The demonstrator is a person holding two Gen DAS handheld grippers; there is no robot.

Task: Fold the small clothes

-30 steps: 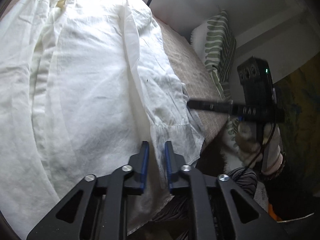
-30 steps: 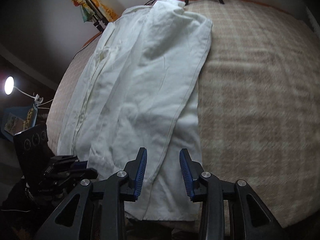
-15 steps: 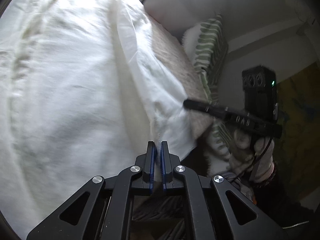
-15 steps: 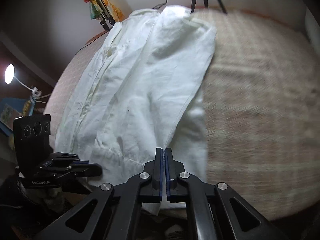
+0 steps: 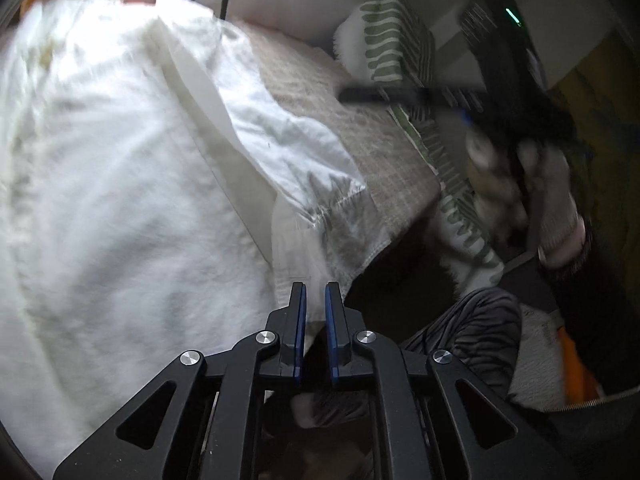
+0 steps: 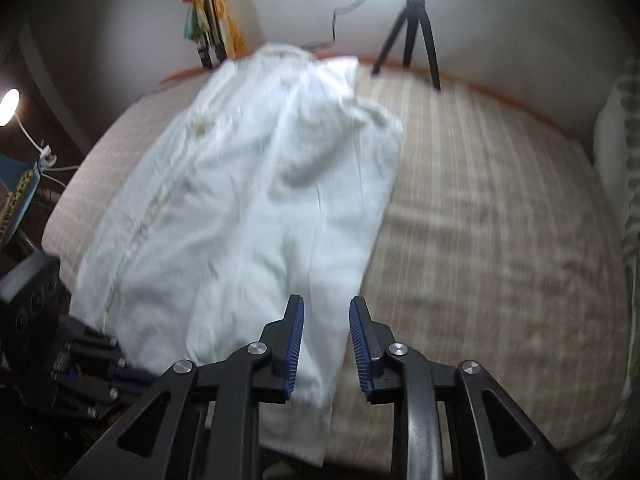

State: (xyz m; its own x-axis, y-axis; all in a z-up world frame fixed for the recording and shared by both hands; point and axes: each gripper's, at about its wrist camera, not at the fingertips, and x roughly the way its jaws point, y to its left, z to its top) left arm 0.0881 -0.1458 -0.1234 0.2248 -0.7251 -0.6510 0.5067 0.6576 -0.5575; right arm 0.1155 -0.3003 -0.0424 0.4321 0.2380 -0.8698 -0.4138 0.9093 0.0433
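A white shirt (image 6: 248,208) lies lengthwise on the beige checked bed (image 6: 500,240), its near hem hanging over the front edge. It fills the left of the left wrist view (image 5: 120,184). My left gripper (image 5: 315,300) is slightly open, with the shirt's hem corner lying between its fingers. My right gripper (image 6: 326,316) is open above the shirt's near right edge and holds nothing. The right gripper also shows, blurred, in the left wrist view (image 5: 440,96).
A green-striped pillow (image 5: 400,48) leans at the bed's right end. A black tripod (image 6: 412,28) and a second stand (image 6: 208,36) are at the far wall. A lamp (image 6: 10,106) glows at left. Dark striped cloth (image 5: 480,328) lies below the bed edge.
Both grippers were shut on the shirt's near hem half a second ago; now both have opened. The right one has lifted back and the hem lies lower over the bed edge.
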